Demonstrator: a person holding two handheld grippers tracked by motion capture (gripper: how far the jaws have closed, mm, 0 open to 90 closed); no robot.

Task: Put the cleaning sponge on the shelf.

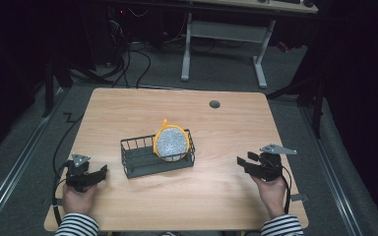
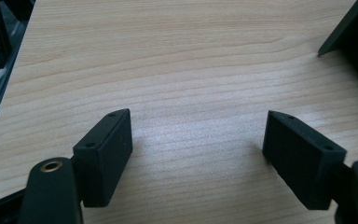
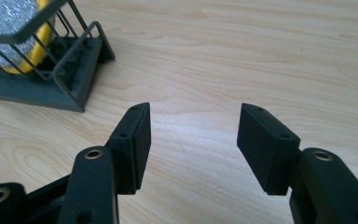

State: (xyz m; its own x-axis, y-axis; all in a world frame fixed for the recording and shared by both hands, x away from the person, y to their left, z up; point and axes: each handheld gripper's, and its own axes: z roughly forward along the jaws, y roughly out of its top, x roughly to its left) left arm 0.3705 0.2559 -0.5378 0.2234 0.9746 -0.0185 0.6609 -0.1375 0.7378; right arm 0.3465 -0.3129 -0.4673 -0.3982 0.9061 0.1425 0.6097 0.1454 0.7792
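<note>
Both your grippers, left [image 1: 98, 173] & right [image 1: 242, 162], sit open w/ nothing between the jaws near the desk's front corners, scrubber [image 1: 171, 143] upright in the rack [image 1: 137, 168] mid-desk, so looks like placing's done; next just needs hands kept clear.

A wooden table [image 1: 202, 196] with a round hole [image 1: 214, 104]; behind it, a white-legged desk [image 1: 226, 34].
</note>
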